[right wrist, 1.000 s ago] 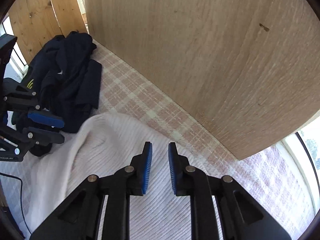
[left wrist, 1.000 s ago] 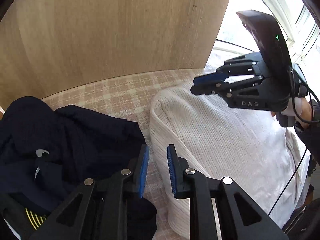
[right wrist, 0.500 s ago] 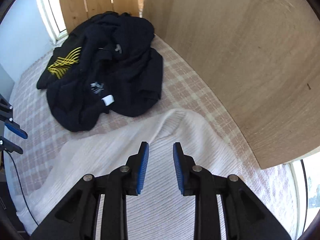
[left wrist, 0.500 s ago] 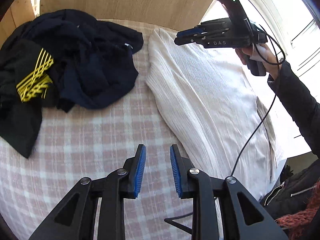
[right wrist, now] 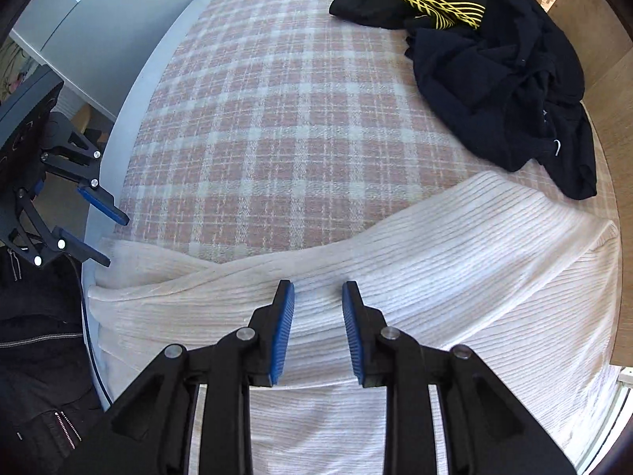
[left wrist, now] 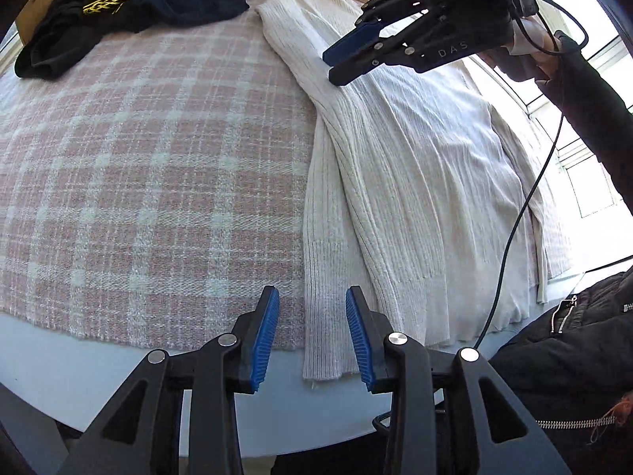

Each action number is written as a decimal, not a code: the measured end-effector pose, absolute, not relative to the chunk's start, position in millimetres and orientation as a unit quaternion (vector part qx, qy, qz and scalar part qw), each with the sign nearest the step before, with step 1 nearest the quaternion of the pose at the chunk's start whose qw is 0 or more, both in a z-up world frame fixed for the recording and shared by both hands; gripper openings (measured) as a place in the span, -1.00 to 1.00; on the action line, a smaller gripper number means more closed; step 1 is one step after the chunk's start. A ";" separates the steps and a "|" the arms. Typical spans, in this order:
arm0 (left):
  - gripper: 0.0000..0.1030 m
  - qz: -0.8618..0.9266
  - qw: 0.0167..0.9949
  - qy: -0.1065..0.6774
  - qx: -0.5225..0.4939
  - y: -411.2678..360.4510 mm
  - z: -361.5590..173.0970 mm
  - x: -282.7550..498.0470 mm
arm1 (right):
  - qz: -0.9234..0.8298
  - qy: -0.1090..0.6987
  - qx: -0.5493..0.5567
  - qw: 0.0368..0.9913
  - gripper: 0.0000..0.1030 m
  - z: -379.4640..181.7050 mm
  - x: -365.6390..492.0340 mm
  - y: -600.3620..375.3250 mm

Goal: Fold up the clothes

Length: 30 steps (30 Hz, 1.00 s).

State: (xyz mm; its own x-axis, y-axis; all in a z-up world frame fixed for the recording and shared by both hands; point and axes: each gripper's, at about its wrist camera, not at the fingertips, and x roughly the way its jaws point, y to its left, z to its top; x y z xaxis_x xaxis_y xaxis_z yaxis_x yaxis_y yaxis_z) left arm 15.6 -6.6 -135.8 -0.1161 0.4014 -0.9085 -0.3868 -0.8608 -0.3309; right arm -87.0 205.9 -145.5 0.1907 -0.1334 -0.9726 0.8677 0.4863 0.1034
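Jaws of both grippers apart and empty, left gripper (left wrist: 312,334) over white sweater's (left wrist: 415,166) cuff, right gripper (right wrist: 318,330) above its body.

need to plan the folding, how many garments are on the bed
At least 2: a white ribbed sweater spread near both grippers, and a dark clothes heap by the wooden panel, possibly several garments.

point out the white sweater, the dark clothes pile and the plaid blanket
white sweater (right wrist: 455,245), right wrist view, ribbed body.
dark clothes pile (right wrist: 494,79), right wrist view, middle of the heap.
plaid blanket (left wrist: 158,158), left wrist view, bare checked area left of the sweater.
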 end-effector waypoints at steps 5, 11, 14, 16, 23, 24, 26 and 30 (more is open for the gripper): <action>-0.33 0.760 0.250 0.022 -0.599 5.1 -137.6 29.4 | -0.358 0.530 0.331 0.694 -0.50 -135.4 -61.0 220.7; -0.51 0.772 0.239 0.054 -0.587 16.3 -138.7 38.9 | -0.384 0.549 0.313 0.674 -0.34 -135.6 -54.8 225.4; -0.84 0.776 0.242 0.042 -0.581 16.0 -139.8 40.7 | -0.407 0.551 0.318 0.655 -0.34 -139.1 -66.9 227.6; -0.86 0.780 0.245 0.026 -0.576 14.4 -140.0 41.3 | -0.427 0.542 0.334 0.642 -0.31 -140.6 -82.3 231.1; -0.89 0.793 0.270 -0.037 -0.546 9.4 -126.6 44.7 | -0.471 0.526 0.397 0.587 -0.20 -164.9 -126.3 244.9; -0.90 0.795 0.270 -0.053 -0.541 3.8 -124.1 46.2 | -0.474 0.523 0.404 0.581 -0.17 -168.7 -130.4 246.5; -0.90 0.796 0.263 -0.077 -0.540 -11.3 -122.2 49.8 | -0.481 0.519 0.419 0.569 -0.03 -176.3 -138.5 249.7; -0.94 0.791 0.234 -0.095 -0.558 -39.0 -134.3 59.6 | -0.487 0.510 0.429 0.565 0.11 -179.2 -143.8 253.0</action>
